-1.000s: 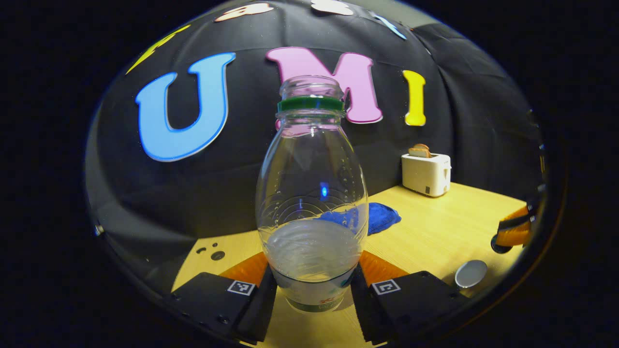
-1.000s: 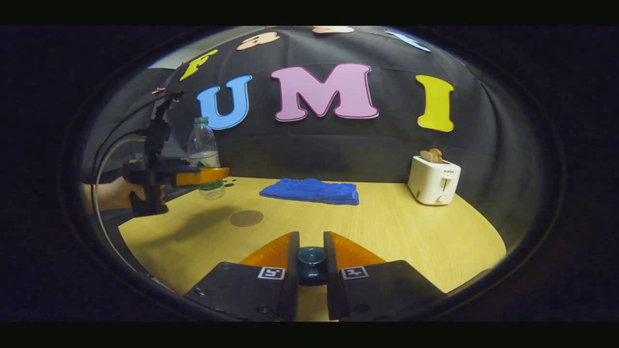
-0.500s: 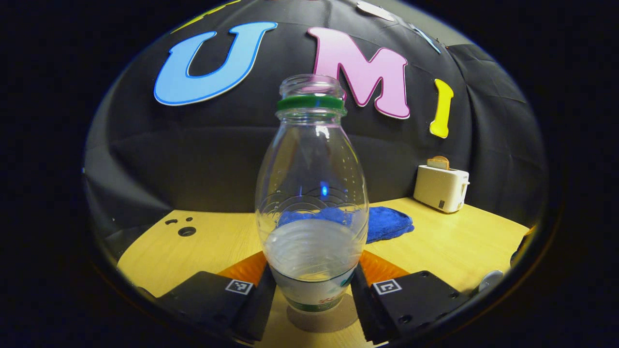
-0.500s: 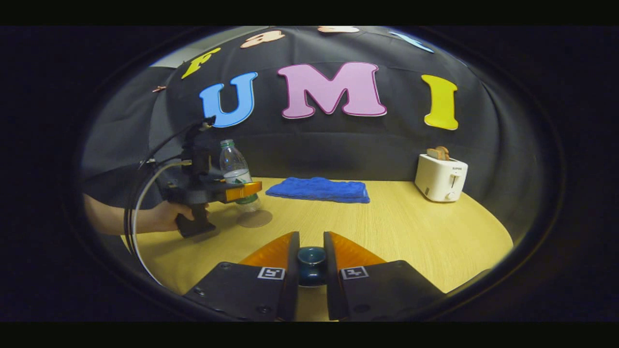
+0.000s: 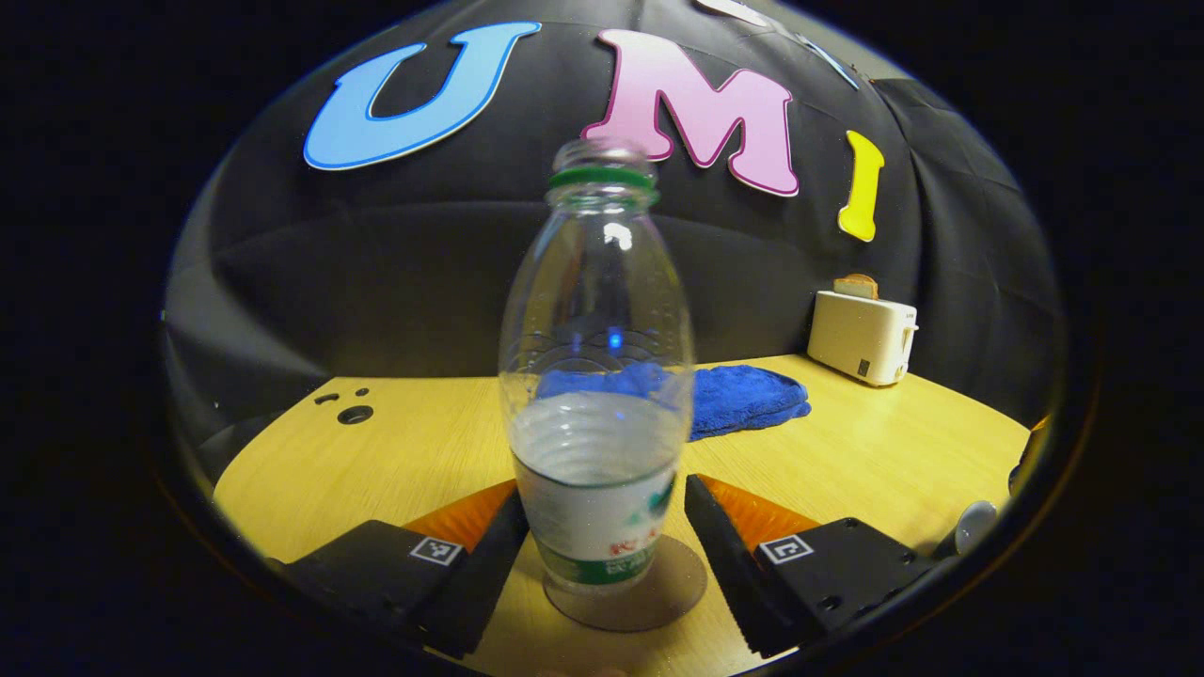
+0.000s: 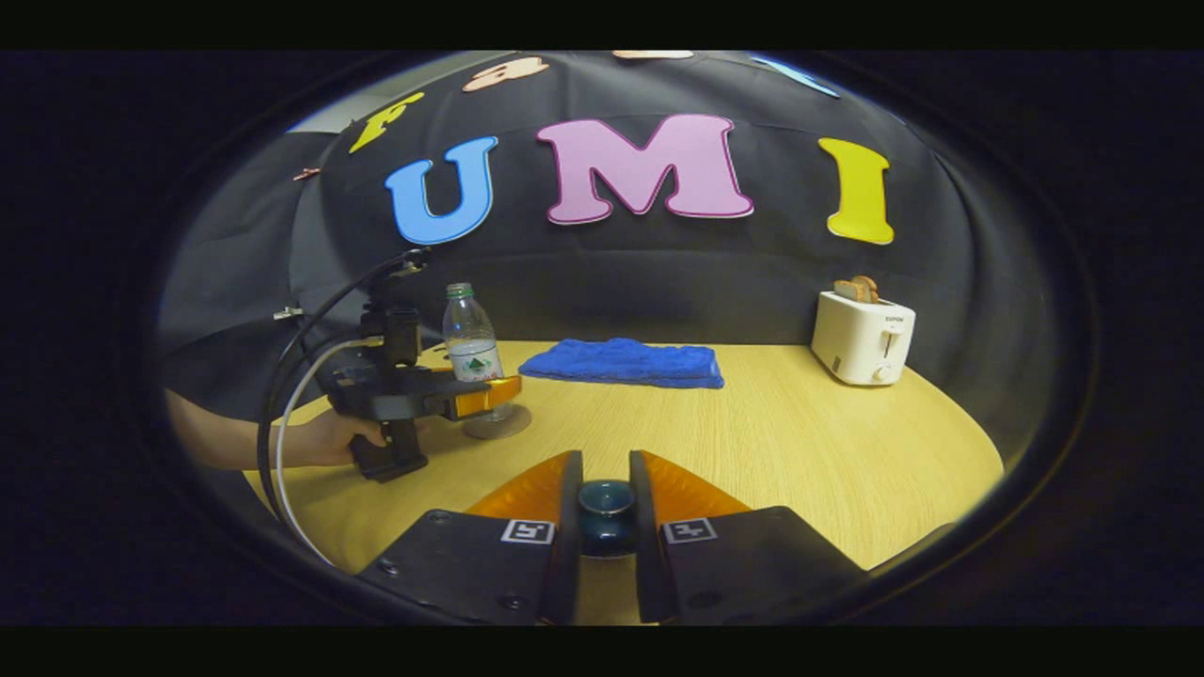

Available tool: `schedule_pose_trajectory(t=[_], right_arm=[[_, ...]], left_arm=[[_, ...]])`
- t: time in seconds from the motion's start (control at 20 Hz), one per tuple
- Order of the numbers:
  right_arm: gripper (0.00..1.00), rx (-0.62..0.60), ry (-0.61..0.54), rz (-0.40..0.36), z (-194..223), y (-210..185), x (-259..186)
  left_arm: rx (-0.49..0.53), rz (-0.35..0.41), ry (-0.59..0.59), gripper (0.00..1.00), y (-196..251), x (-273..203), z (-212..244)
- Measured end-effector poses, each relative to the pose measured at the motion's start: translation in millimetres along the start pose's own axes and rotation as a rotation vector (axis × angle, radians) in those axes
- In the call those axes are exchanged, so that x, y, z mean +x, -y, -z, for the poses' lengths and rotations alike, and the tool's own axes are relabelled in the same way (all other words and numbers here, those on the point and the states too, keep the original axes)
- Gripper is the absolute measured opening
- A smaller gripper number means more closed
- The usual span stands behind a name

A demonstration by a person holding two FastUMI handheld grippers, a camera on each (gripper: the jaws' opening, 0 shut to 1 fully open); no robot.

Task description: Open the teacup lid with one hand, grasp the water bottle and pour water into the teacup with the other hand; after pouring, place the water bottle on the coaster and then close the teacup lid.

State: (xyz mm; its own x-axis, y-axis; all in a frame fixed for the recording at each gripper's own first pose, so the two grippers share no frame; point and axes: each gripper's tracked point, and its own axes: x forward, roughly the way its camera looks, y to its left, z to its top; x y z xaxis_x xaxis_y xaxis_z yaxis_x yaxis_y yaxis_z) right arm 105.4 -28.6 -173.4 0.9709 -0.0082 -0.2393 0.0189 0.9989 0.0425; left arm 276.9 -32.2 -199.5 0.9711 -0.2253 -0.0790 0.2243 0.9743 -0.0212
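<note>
Spread jaws flank the water bottle [image 5: 598, 376] on the left of the table [image 5: 875, 451], where the left gripper [image 5: 602, 527] has both orange fingers standing clear of the plastic, gaps showing on either side in the left gripper view. Uncapped and roughly a third full, the bottle stands upright on the round brown coaster [image 5: 658, 602], though its base sits toward the coaster's left edge rather than dead centre. Seen from the right gripper view, a hand [image 6: 329, 442] holds that left gripper low beside the bottle, the fingers on either side of its lower half. Backing the tool straight out along its own line, jaws kept wide, looks the safest exit, since a sideways brush could tip an open bottle. Further right, a folded blue towel [image 6: 625, 362] lies by the wall and a white toaster [image 6: 861, 338] with bread stands at the far side, both well apart from the work. At the bottom of the right gripper view, the right gripper [image 6: 606, 512] pinches the dark teal knob of the teacup lid [image 6: 606, 508] between its fingers. The teacup [image 5: 974, 522] is probably the grey shape at the far right edge of the left gripper view. Lowering the lid level over the cup's mouth before letting go should seat it cleanly.
</note>
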Motion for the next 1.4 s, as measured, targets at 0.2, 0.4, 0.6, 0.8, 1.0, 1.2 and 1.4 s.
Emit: schedule_pose_trajectory(t=[0.2, 0.4, 0.6, 0.8, 1.0, 1.2, 1.4], right_arm=[[0.22, 0.007, 0.006, -0.001, -1.8, 2.7, 0.4], [0.27, 0.024, 0.02, -0.002, -5.1, 4.8, 4.6], [0.22, 0.026, 0.035, -0.011, -1.6, 3.4, 12.2], [0.27, 0.022, 0.04, -0.019, 13.6, 0.5, 17.5], [0.27, 0.019, 0.03, -0.029, 31.5, -4.4, 18.5], [0.27, 0.029, 0.043, -0.024, 36.7, -4.9, 21.1], [0.27, 0.006, 0.076, 0.0, 31.8, 1.9, 24.9]], left_arm=[[0.021, -0.008, -0.052, 0.99, -0.6, -27.5, 17.9], [0.05, -0.024, -0.092, 0.98, -3.4, -60.9, 32.8], [0.03, -0.07, -0.085, 0.98, -7.8, -103.9, 35.8], [0.044, -0.141, -0.036, 0.98, -18.1, -142.6, 21.4], [-0.012, -0.141, -0.039, 0.98, -17.0, -165.9, 16.3], [-0.031, -0.145, -0.04, 0.98, -11.0, -177.4, 16.0], [-0.038, -0.148, -0.059, 0.99, -4.8, -181.0, 25.7]])
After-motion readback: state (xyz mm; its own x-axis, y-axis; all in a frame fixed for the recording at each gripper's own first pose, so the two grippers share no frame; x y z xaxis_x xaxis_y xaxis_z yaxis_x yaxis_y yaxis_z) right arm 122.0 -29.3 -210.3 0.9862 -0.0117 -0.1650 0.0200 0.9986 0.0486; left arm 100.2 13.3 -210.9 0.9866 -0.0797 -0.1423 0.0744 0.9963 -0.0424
